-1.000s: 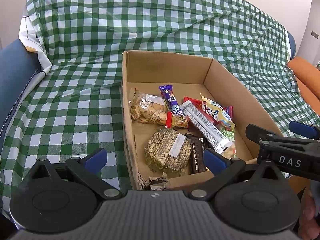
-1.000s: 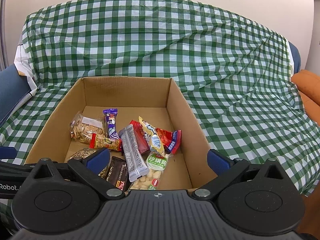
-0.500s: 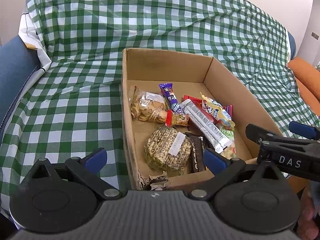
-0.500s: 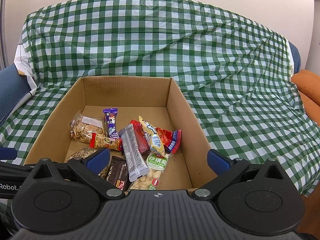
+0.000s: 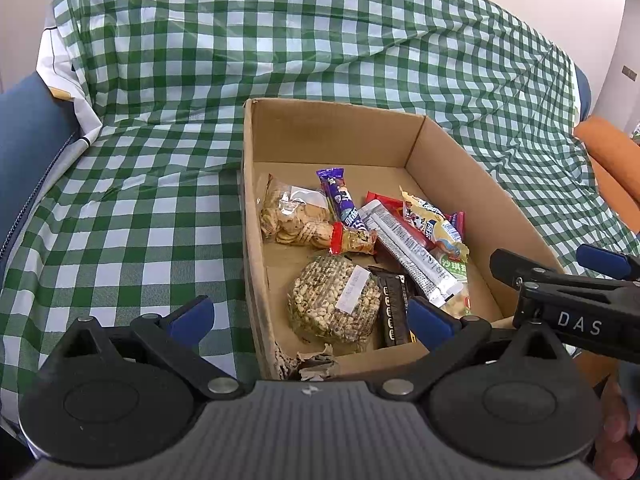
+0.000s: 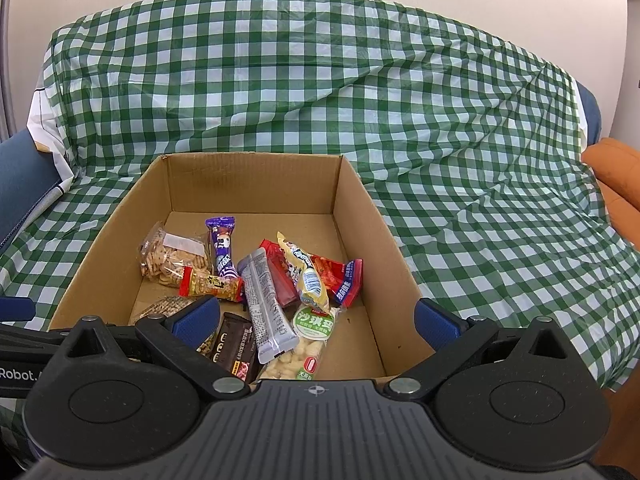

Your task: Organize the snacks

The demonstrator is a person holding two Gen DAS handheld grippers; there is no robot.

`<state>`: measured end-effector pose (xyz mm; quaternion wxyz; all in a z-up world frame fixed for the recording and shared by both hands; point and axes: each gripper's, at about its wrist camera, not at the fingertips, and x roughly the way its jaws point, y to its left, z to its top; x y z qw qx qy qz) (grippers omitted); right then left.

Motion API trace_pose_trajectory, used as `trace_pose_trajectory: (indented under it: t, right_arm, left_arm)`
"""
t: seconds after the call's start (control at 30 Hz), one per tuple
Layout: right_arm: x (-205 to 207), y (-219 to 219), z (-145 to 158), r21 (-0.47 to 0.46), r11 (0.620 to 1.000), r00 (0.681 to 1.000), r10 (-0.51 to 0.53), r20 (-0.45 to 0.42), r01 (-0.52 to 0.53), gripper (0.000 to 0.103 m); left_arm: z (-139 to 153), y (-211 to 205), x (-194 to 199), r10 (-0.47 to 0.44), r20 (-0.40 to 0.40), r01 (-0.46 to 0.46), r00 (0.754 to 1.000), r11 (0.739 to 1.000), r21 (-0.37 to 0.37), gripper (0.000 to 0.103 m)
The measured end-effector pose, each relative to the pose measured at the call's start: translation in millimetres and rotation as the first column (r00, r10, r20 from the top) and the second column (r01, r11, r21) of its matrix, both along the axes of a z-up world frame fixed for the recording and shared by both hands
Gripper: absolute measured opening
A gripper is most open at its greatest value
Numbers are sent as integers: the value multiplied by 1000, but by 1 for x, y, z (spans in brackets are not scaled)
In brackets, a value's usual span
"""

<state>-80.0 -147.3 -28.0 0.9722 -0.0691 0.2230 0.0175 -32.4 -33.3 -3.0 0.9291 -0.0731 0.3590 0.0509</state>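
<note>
An open cardboard box (image 5: 448,156) (image 6: 356,200) sits on a green checked cloth and holds several snacks. Among them are a clear bag of crackers (image 5: 294,216) (image 6: 170,256), a purple bar (image 5: 342,200) (image 6: 224,250), a silver bar (image 5: 412,256) (image 6: 268,304), a round puffed-grain cake (image 5: 334,304) and a dark chocolate bar (image 5: 394,308) (image 6: 236,346). My left gripper (image 5: 310,322) is open and empty over the box's near left corner. My right gripper (image 6: 316,318) is open and empty above the box's near edge; it also shows at the right of the left wrist view (image 5: 560,280).
The checked cloth (image 6: 480,208) drapes a sofa, rising to a backrest behind the box. Blue upholstery (image 5: 24,136) shows at the left and an orange cushion (image 6: 618,172) at the right. A pale wall stands behind.
The left wrist view has shifted very slightly; the box and snacks lie as before. Both grippers stay open.
</note>
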Motion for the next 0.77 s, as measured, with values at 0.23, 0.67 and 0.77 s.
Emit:
trace_pose_trajectory:
  t: [0.23,0.67,0.77]
  right_arm:
    - [0,2,-2,2,1000,1000,-3,-3,3,102]
    - [1,2,-2,4,1000,1000,-3,-5,3,102]
    - [-1,3,-2,4,1000,1000,-11,10,11,102]
  left_arm:
    - [0,-2,0,0,2,0,1000,1000,-1,103]
    - [0,-4,-1,-6,16,6,1000,1000,1,103]
    - [1,-7,-2,-17,30,17,999,1000,15,103]
